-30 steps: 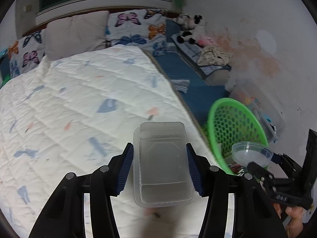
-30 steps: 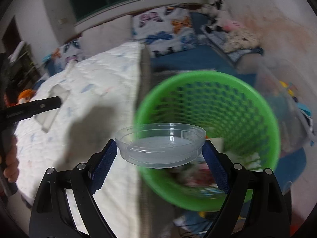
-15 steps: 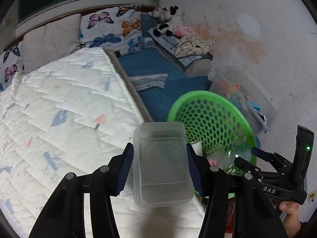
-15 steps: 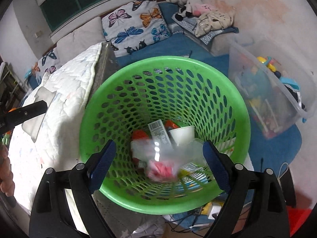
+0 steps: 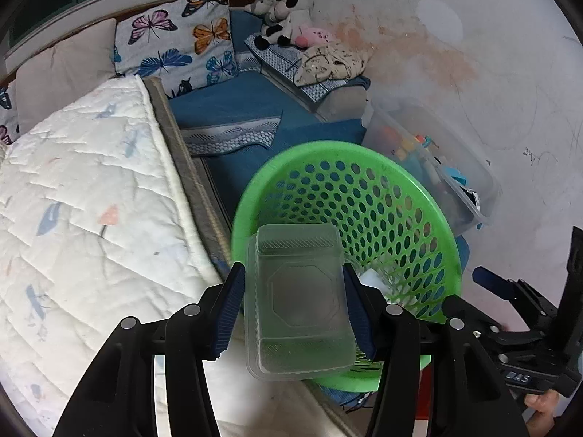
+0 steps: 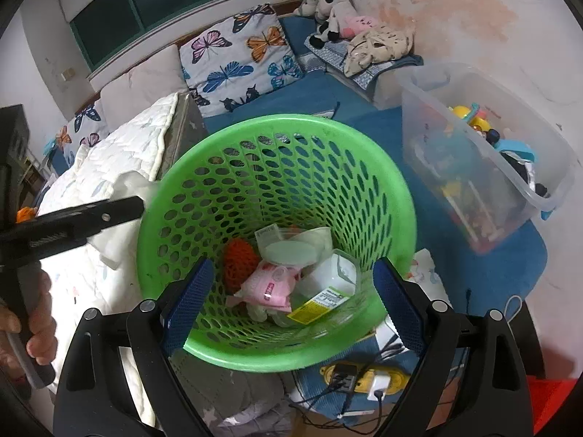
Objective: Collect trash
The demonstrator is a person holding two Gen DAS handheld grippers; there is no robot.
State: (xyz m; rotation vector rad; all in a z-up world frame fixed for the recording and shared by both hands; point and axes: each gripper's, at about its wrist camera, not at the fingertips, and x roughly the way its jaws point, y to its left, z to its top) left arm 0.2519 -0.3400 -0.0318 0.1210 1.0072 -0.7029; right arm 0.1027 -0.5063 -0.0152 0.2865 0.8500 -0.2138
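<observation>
My left gripper (image 5: pixel 291 309) is shut on a clear rectangular plastic container (image 5: pixel 298 302) and holds it over the near rim of the green mesh basket (image 5: pixel 382 189). My right gripper (image 6: pixel 291 291) is open and empty above the same basket (image 6: pixel 218 189). Inside lie a clear round lid (image 6: pixel 291 249), a pink packet (image 6: pixel 267 286), an orange net (image 6: pixel 235 260) and a white carton (image 6: pixel 333 276). The right gripper shows at the right edge of the left wrist view (image 5: pixel 517 302). The left gripper's finger (image 6: pixel 73 218) shows at the left of the right wrist view.
A bed with a white quilt (image 5: pixel 80 200) lies left of the basket. A clear bin of toys (image 6: pixel 481 167) stands to its right by the wall. A blue mat (image 5: pixel 233 109), butterfly pillows (image 5: pixel 175 51) and plush toys (image 5: pixel 280 18) are behind. A power strip (image 6: pixel 364 378) lies on the floor.
My right gripper opened and dropped the round lid into the basket. My left gripper carried the clear container from over the bed to the basket's rim.
</observation>
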